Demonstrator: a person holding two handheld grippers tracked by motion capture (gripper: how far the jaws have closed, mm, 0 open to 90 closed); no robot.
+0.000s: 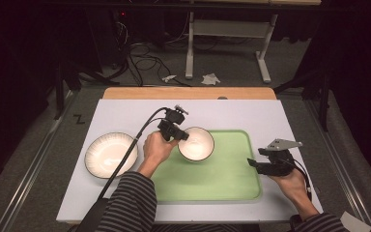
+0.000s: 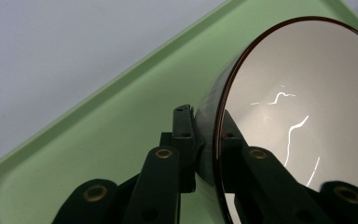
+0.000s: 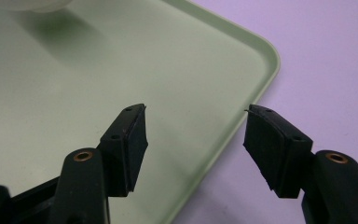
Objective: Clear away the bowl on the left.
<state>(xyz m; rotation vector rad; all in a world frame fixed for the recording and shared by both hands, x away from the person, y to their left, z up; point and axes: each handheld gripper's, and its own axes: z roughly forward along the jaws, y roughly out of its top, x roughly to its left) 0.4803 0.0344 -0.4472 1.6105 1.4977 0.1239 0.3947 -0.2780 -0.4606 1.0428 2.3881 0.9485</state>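
White table (image 1: pixel 125 108): left gripper (image 1: pixel 179 135) clamps the bowl (image 1: pixel 196 143) at nine o'clock, over green tray (image 1: pixel 222 174); placing it remains; right gripper (image 1: pixel 261 163) gapes.

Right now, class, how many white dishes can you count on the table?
2. A bowl sits at the green tray's upper left corner, its rim pinched by the left gripper. A ribbed plate lies on the white mat left of the tray.

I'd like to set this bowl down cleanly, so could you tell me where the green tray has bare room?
The tray is bare from the bowl across to its right rim and along the near edge. Its far-left corner is crowded by the bowl and left gripper.
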